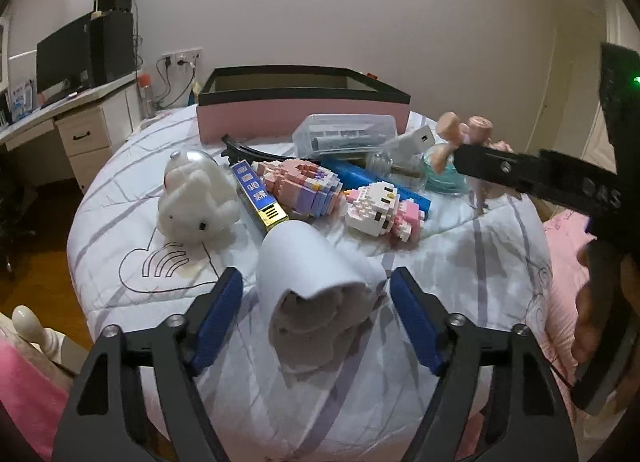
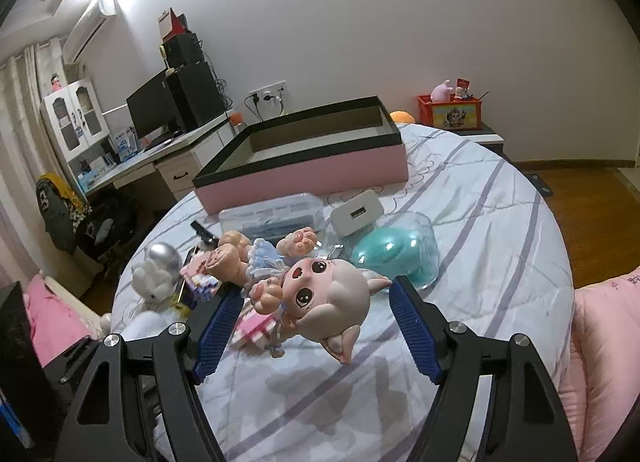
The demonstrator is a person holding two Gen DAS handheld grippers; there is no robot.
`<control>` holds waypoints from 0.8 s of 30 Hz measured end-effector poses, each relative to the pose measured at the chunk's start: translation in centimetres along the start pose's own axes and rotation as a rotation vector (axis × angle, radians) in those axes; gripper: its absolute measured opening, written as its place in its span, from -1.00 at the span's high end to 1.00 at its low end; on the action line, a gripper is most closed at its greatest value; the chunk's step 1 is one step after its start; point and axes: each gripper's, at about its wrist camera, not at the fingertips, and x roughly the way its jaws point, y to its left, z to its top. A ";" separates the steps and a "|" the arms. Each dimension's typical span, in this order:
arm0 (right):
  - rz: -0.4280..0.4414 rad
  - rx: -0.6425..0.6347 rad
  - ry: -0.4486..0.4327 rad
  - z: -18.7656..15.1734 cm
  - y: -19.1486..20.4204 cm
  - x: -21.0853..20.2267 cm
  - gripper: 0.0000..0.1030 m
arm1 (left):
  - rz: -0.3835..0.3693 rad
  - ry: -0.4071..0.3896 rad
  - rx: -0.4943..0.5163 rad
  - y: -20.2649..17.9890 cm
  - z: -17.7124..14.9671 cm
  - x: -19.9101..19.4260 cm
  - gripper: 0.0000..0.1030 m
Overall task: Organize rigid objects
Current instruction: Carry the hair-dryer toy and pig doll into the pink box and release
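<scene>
My left gripper [image 1: 316,322] is open, its blue pads on either side of a white cup-like object [image 1: 308,282] lying on its side on the bed, not gripping it. My right gripper [image 2: 316,326] is open around a pink big-eyed doll figure [image 2: 320,286] that lies on its back; its feet [image 1: 464,128] show in the left wrist view. Behind lie a white rabbit figure [image 1: 196,202], a pink-purple block model [image 1: 300,186], a white cat block model [image 1: 380,210], a blue-gold box [image 1: 260,198], a clear plastic case [image 1: 344,136], a white charger [image 2: 356,214] and a teal item in a clear dome [image 2: 396,254].
An open pink box with a black rim [image 1: 304,110] stands at the far side of the bed [image 2: 480,222]. A desk with a monitor [image 1: 64,58] is at the left. A red crate [image 2: 450,110] sits on a nightstand. A pink pillow [image 2: 608,342] lies at the right.
</scene>
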 end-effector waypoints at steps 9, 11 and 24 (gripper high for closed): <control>-0.004 0.001 0.001 -0.1 -0.2 -0.2 -0.48 | -0.022 -0.012 0.005 -0.1 1.1 -0.1 -0.27; -0.003 0.000 -0.004 0.1 -0.2 -0.2 -0.48 | -0.021 -0.021 0.014 -0.1 1.8 -0.1 -0.27; 0.035 -0.056 -0.054 5.1 0.3 0.3 -0.48 | -0.006 -0.121 0.023 1.1 10.2 -0.5 -0.27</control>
